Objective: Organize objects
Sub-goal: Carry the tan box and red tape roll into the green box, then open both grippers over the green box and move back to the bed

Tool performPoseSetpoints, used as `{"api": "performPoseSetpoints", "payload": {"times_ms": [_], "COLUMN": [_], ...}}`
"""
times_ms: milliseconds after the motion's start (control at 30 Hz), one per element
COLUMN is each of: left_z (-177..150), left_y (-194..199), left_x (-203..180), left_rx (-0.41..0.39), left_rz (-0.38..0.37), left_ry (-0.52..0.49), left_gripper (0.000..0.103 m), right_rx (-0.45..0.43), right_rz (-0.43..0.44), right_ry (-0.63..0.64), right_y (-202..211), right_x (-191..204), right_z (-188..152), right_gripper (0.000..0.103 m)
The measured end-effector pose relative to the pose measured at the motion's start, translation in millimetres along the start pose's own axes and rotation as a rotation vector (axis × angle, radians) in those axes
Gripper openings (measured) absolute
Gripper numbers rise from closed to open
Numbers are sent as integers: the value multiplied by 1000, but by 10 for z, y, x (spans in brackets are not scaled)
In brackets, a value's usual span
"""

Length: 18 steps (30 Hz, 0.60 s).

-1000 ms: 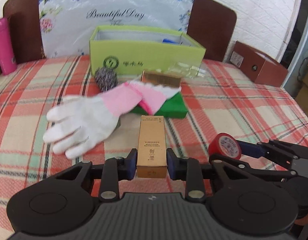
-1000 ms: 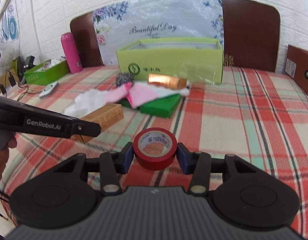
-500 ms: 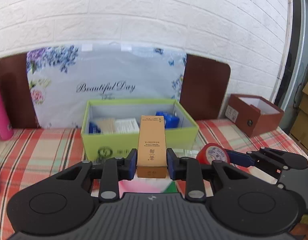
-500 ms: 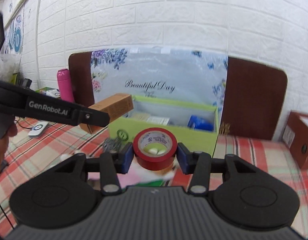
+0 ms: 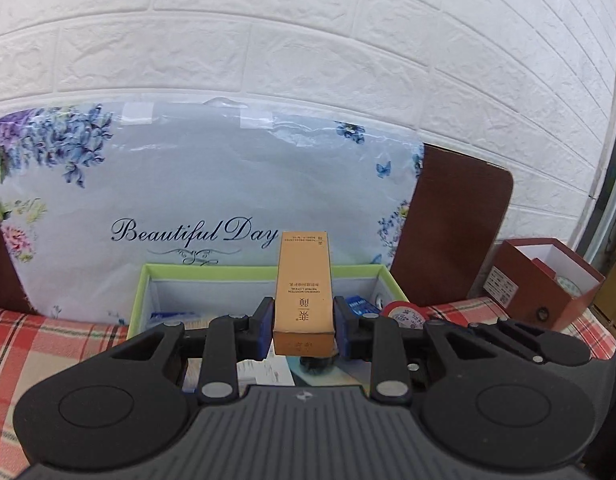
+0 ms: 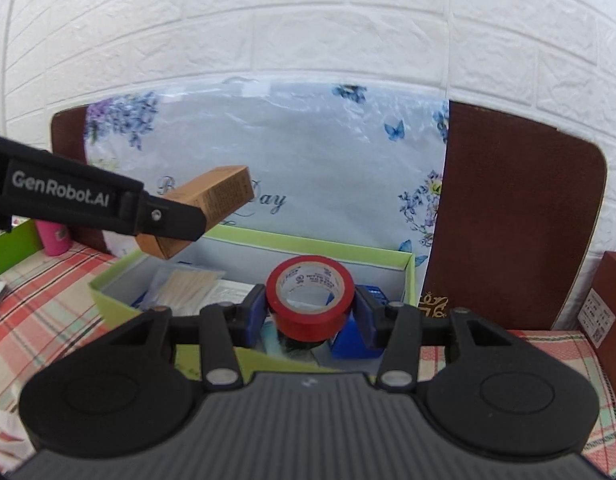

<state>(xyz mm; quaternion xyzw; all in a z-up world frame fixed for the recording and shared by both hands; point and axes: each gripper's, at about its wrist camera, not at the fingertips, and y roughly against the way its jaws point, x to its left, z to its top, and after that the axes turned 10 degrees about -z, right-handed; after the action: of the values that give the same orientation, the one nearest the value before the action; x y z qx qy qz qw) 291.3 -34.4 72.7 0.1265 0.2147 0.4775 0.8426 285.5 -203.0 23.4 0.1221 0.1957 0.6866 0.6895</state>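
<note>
My left gripper (image 5: 303,330) is shut on a tall tan carton (image 5: 304,292) and holds it above the open lime-green box (image 5: 264,271). The carton also shows in the right wrist view (image 6: 212,208). My right gripper (image 6: 309,314) is shut on a red tape roll (image 6: 309,300), held over the right part of the same green box (image 6: 308,246). The tape also shows in the left wrist view (image 5: 399,312). Inside the box lie a blue packet (image 6: 353,338), wooden sticks (image 6: 188,284) and papers.
A floral "Beautiful Day" bag (image 5: 212,208) leans on a brown headboard (image 6: 515,220) behind the box. A brown open box (image 5: 543,280) stands at the right. A pink bottle (image 6: 54,236) and a green tray (image 6: 12,244) are at the left on the plaid cloth (image 6: 48,312).
Both grippers have risen from the plaid cloth and moved forward to above the green box, each still holding its object. The gloves and other loose items have dropped out of view.
</note>
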Motion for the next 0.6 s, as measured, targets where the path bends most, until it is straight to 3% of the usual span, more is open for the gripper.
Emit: {"api": "performPoseSetpoints", "payload": {"times_ms": [67, 100, 133, 167, 233, 300, 400, 600], "left_z": [-19, -47, -75, -123, -246, -309, -345, -353], "left_y": [-135, -186, -248, -274, -233, -172, -2, 475], "left_x": [76, 107, 150, 191, 258, 318, 328, 29], "left_rx": [-3, -2, 16, 21, -7, 10, 13, 47], "left_rz": [3, 11, 35, 73, 104, 105, 127, 204], "left_ry": [15, 18, 25, 34, 34, 50, 83, 54], "left_gripper": [33, 49, 65, 87, 89, 89, 89, 89], "right_rx": [10, 13, 17, 13, -25, -36, -43, -91], "right_rz": [12, 19, 13, -4, -15, -28, -57, -55], "right_ry": [-4, 2, 9, 11, 13, 20, 8, -61], "right_y": [-166, -235, -281, -296, -247, -180, -25, 622], "right_x": [-2, -2, 1, 4, -14, -30, -56, -136], "right_z": [-31, -55, -86, -123, -211, -267, -305, -308], "right_gripper": [46, 48, 66, 88, 98, 102, 103, 103]}}
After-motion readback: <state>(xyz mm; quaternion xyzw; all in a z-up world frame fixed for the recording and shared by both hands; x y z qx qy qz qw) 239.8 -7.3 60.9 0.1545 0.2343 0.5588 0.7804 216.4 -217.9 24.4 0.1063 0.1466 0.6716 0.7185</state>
